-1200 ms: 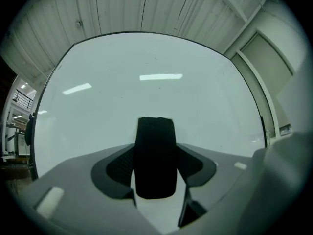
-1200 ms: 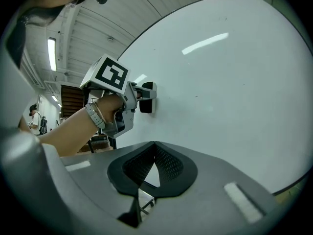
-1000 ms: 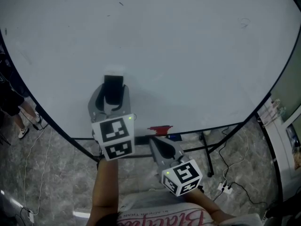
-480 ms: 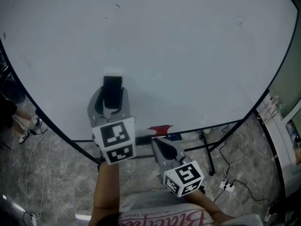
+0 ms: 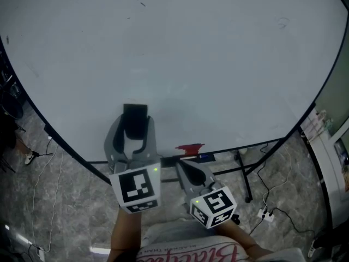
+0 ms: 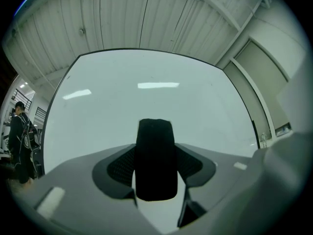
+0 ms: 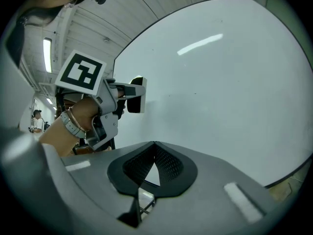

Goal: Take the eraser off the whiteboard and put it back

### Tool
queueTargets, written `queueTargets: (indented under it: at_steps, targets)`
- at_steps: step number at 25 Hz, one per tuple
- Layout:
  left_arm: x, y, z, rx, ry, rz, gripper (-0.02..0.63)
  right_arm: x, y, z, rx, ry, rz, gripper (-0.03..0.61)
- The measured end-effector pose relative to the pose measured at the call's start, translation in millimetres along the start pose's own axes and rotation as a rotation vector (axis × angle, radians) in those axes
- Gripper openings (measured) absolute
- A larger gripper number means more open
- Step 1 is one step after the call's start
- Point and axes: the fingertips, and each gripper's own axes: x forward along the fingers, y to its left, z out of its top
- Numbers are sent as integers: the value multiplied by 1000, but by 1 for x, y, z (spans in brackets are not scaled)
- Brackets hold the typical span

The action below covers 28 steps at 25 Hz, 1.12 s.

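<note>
Left gripper (image 5: 134, 122) clamps eraser (image 5: 135, 112), pointing squarely at whiteboard (image 5: 218, 64).

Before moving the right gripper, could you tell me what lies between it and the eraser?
Nothing: the right gripper view shows only bare whiteboard between the right gripper and eraser.

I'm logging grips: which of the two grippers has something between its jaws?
The left gripper: its jaws clamp the black eraser. The right gripper has its jaws shut together, with nothing between them.
</note>
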Motion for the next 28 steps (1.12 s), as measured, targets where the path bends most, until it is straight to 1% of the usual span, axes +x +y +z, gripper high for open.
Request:
queueTargets:
  at_steps: [2,4,7,11,12,15,19,23,28]
  targets:
    - [-9,-1,-4,-12,0,-4,236,1,1,0,0,2,-1,2]
    - [-17,-2,-8,-41,-2,-3,236,1,1,-1,0,4,-4,2]
    - [-28,-3,-18,-60,15,-9,236,2,1,-1,-1,4,-11,2]
    - [-38,-5,-31,-110,33,-42,236,3,0,0,-9,4,-17,2]
    - [-41,-5,-34,-118,31,-50,236,3,0,0,-11,3,-17,2]
    - [-50,-4,-45,-107,21,-73,236,3,2,2,-15,-9,-11,2]
    - [-58,-7,-57,-129,-11,-82,236,5,4,2,-12,-15,-1,2]
    - [-59,-11,-78,-154,27,-96,236,7,4,2,-15,-14,-8,2]
    - [-57,-17,-104,-153,73,-122,236,7,0,1,-12,-8,-18,2]
